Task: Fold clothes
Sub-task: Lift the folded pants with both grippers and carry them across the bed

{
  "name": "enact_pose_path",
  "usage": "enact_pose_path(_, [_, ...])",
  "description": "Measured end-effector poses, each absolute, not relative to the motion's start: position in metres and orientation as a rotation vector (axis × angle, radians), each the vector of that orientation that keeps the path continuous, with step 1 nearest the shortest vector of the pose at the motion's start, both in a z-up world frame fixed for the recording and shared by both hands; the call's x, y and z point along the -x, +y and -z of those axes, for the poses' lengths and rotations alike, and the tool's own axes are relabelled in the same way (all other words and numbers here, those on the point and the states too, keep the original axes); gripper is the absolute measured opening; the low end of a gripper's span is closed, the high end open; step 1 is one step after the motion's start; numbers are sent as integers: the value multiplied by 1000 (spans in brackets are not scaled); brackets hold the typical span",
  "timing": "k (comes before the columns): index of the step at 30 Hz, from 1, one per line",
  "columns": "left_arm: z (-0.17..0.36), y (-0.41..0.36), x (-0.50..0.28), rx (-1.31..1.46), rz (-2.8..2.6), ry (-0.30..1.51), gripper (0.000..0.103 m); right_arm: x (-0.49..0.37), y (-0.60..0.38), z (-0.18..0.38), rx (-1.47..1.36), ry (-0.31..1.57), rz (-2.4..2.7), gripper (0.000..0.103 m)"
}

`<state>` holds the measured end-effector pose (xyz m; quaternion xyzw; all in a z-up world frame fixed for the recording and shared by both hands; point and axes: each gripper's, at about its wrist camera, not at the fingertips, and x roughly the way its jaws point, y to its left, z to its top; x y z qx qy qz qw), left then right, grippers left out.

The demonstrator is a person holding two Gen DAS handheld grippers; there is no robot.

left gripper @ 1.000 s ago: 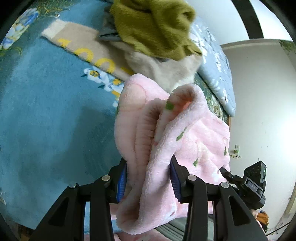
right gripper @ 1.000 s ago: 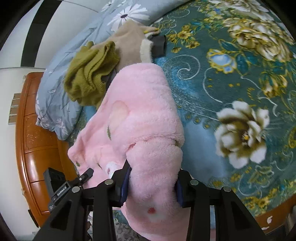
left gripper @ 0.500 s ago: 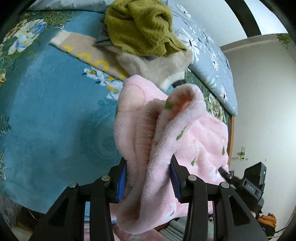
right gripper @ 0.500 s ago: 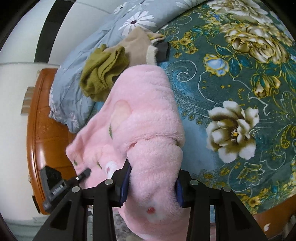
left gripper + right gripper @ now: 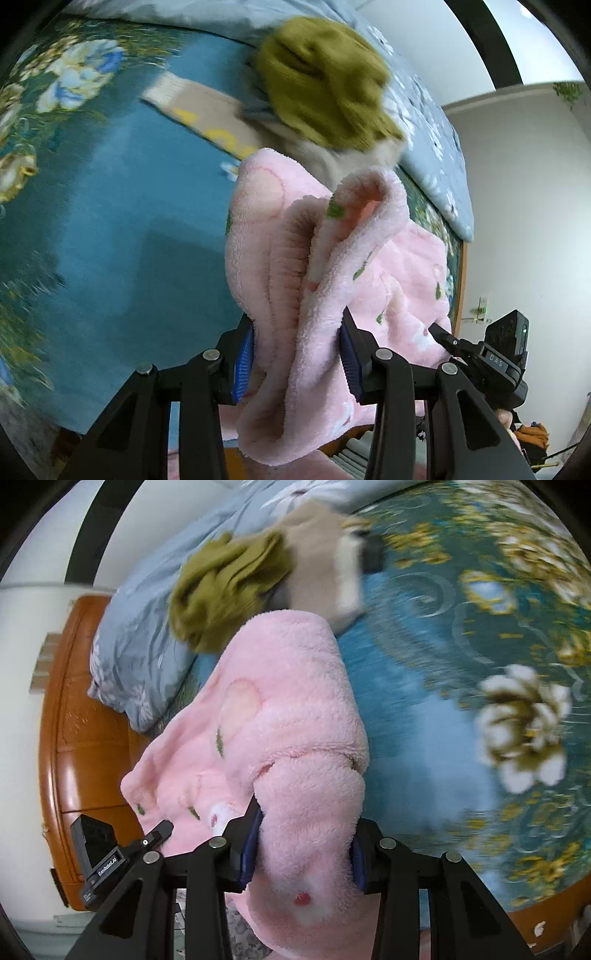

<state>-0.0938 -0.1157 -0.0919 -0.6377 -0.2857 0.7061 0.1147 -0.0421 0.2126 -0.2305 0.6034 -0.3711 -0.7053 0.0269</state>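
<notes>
Now, change: against the frames of a second ago, the bedspread (image 5: pixel 110 229) and the clothes pile are blurred and sit differently in both views, with more of the bed showing at the left edge of the left wrist view; the pink fleece garment (image 5: pixel 295 288) fills both jaws just as before.
Left gripper (image 5: pixel 297 354): clenched on a bunched fold of the pink garment, blue pads pressed into the fleece on both sides.
Right gripper (image 5: pixel 304 845): clenched on another thick roll of the same garment (image 5: pixel 288 709).
Garment's place: lifted off the bed, stretched between the two grippers, its far part draped toward the pile.
Edges: a wooden bed frame (image 5: pixel 74 738) runs along the bed's side; a white wall (image 5: pixel 524 206) stands beyond it.
Open room: a wide bare stretch of teal flowered bedspread lies beside the garment in both views.
Count: one pink garment, one olive knit (image 5: pixel 325 81), one beige garment (image 5: pixel 317 565) under it, one grey-blue flowered pillow (image 5: pixel 147 620), two grippers.
</notes>
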Motion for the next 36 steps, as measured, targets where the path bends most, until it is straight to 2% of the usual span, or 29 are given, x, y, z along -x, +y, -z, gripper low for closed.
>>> enact_pose_path(8, [118, -298, 128, 1929, -2130, -903, 43, 136, 33, 275, -2012, -1017, 2041, 42])
enact_pose_path(16, [148, -417, 154, 1932, -2258, -1100, 43, 254, -106, 316, -2060, -715, 1959, 42])
enact_pose_path(21, [168, -467, 170, 1922, -2316, -1214, 43, 319, -171, 338, -2032, -517, 1934, 42])
enact_pose_path(27, [192, -500, 195, 1892, -2374, -1266, 43, 374, -215, 360, -1980, -403, 1937, 43])
enact_pose_path(32, [215, -512, 201, 1957, -2355, -1254, 44, 395, -225, 384, -2011, -310, 1947, 49])
enact_pose_path(36, [194, -530, 177, 1890, -2424, -1348, 46, 394, -210, 370, -1932, -302, 2008, 57])
